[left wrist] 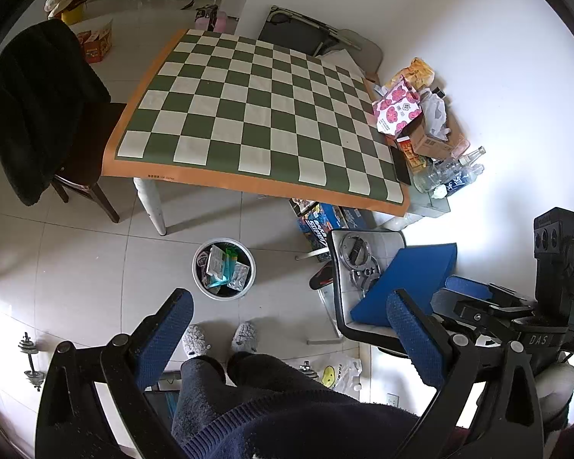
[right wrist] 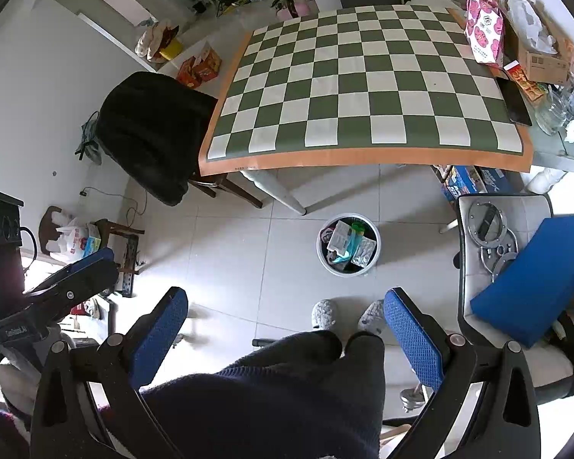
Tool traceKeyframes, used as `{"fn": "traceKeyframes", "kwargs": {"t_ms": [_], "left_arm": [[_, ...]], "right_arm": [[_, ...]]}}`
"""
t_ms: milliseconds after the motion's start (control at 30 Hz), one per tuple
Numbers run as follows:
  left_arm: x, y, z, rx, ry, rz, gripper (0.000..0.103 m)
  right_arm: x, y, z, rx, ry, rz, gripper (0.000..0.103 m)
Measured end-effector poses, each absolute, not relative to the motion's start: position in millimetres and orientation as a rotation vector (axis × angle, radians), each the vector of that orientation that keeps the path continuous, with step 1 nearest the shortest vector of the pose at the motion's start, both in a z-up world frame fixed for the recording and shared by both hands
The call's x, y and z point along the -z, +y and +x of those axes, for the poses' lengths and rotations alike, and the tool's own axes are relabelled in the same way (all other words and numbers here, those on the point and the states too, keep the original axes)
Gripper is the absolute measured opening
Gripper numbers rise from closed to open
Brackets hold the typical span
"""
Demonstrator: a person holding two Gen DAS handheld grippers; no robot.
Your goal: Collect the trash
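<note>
We hold left claw (left wrist: 289, 336) and right claw (right wrist: 285, 334) spread wide, both empty. Trash bin (right wrist: 348, 244) on floor near worktop (right wrist: 363, 157) front edge, packets inside.

The lettering on the checkered mat's (left wrist: 248, 111) orange border is too small to read. In the bin (left wrist: 224, 267) at centre frame, the wrappers overlap (lower layers hidden). The blue cushion (right wrist: 535, 279) runs off the right edge, covering part of the metal rings (right wrist: 497, 244).
</note>
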State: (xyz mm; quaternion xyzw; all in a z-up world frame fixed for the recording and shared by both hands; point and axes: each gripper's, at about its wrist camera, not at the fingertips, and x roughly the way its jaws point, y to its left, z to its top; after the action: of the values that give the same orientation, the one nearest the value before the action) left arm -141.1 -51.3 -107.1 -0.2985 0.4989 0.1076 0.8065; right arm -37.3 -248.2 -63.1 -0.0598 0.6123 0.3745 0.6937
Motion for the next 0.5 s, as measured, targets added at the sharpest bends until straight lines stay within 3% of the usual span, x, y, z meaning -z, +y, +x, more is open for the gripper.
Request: {"fn": "traceKeyframes", "kwargs": {"t_ms": [500], "left_arm": [[115,-63,-141,-0.211,1.083,-0.647,0.103]], "right_arm": [[68,-258,-42,-0.869,1.384,-0.16,0.103]]}}
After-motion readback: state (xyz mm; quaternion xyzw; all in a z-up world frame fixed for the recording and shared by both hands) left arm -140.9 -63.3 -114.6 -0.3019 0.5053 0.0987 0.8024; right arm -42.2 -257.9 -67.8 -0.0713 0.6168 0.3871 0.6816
